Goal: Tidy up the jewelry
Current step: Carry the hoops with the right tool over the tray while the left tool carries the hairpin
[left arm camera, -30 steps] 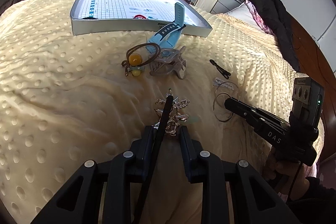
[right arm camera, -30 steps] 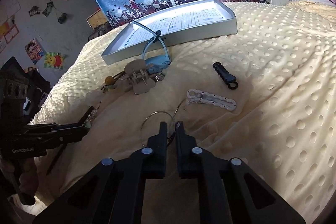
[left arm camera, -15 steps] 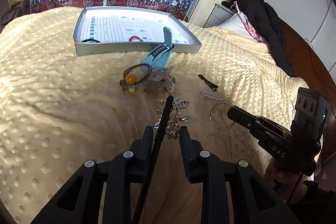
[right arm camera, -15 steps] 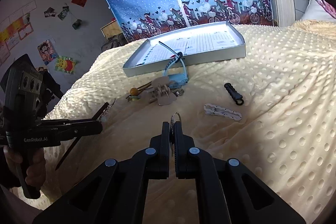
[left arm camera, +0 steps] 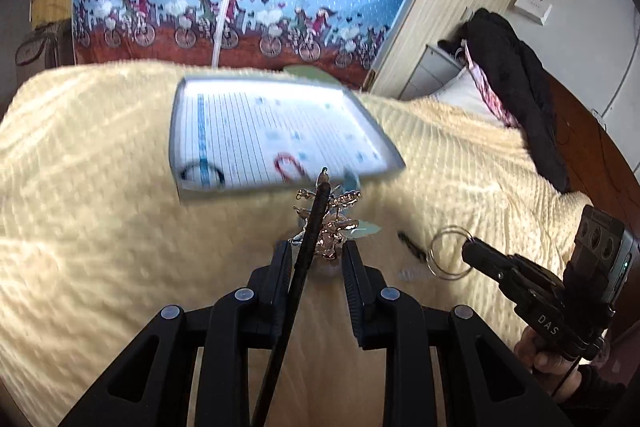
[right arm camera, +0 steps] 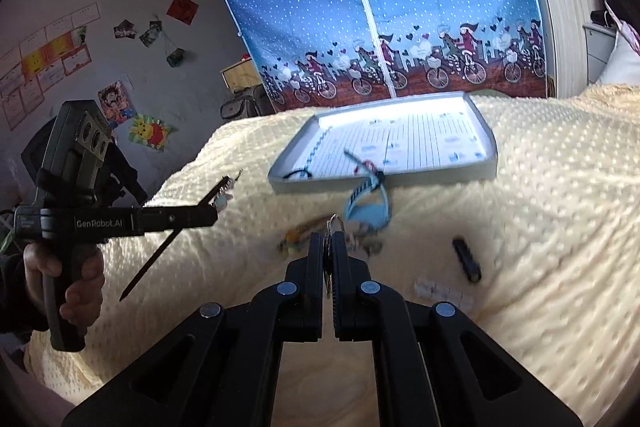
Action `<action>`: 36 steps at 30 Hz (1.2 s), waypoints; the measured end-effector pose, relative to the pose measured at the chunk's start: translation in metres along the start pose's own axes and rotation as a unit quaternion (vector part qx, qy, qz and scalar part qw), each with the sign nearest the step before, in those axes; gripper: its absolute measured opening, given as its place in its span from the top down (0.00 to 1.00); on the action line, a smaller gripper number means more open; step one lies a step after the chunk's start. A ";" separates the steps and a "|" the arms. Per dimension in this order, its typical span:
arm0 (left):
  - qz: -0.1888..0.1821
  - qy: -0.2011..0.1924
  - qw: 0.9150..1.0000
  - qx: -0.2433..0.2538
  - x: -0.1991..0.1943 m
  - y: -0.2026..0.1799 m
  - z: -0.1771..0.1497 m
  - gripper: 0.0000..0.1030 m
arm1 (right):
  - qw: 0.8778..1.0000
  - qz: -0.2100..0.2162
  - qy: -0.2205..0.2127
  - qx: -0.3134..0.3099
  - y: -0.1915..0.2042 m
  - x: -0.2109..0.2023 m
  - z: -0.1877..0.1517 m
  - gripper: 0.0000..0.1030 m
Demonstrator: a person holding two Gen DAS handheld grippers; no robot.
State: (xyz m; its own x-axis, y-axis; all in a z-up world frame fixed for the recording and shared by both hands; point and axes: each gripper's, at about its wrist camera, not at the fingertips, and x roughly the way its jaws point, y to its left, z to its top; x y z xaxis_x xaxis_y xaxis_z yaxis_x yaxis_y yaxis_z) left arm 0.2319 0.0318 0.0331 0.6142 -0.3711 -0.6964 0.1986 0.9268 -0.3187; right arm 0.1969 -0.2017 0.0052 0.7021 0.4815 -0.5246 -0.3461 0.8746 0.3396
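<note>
Jewelry: left tool (left arm camera: 316,255) clamps a hairpin (left arm camera: 310,227), right tool (right arm camera: 328,247) pinches hoop earrings (left arm camera: 448,253), both near the tray's front edge (right arm camera: 384,181).

the left gripper (left arm camera: 316,253) is being held up, its 2 fingers (left arm camera: 280,267) standing apart around what they are carrying. the right gripper (right arm camera: 328,247) is hovering with its fingers (right arm camera: 316,259) pressed nearly together. a hand (right arm camera: 72,275) is wrapping the left handle, another hand (left arm camera: 548,355) gripping the right one.
</note>
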 end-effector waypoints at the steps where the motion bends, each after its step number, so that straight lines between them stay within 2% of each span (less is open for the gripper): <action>1: 0.001 -0.009 1.000 -0.001 0.002 0.004 0.011 0.76 | 1.000 0.000 -0.001 0.002 -0.002 0.004 0.009 0.96; 7: 0.004 -0.031 0.999 -0.006 0.039 0.029 0.058 0.76 | 1.000 -0.013 -0.008 -0.001 -0.018 0.046 0.066 0.96; 10: 0.009 -0.017 1.000 0.006 0.072 0.040 0.075 0.76 | 1.000 -0.013 -0.010 0.001 -0.032 0.082 0.091 0.96; 14: 0.008 0.009 1.000 0.028 0.112 0.049 0.093 0.76 | 1.000 -0.013 -0.001 0.024 -0.044 0.129 0.106 0.96; 18: 0.006 0.029 0.999 0.045 0.147 0.054 0.102 0.76 | 0.999 -0.019 0.010 0.041 -0.056 0.171 0.105 0.96; 24: 0.001 0.053 0.998 0.022 0.183 0.065 0.095 0.76 | 0.996 -0.029 0.039 0.081 -0.072 0.202 0.085 0.96; 28: 0.018 0.065 0.997 0.023 0.195 0.065 0.090 0.76 | 0.994 -0.040 0.061 0.084 -0.077 0.213 0.078 0.96; 33: 0.013 0.064 0.998 0.015 0.197 0.064 0.088 0.76 | 0.992 -0.060 0.068 0.091 -0.084 0.214 0.076 0.96; 36: 0.017 0.062 0.998 0.012 0.195 0.063 0.087 0.71 | 0.991 -0.072 0.072 0.085 -0.085 0.212 0.075 0.96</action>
State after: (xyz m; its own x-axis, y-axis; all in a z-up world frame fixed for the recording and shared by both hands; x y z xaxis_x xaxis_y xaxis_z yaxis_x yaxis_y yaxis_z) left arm 0.4302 0.0226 -0.0666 0.5224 -0.3433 -0.7805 0.1983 0.9392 -0.2803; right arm 0.4221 -0.1786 -0.0758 0.6363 0.3665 -0.6789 -0.1306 0.9184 0.3734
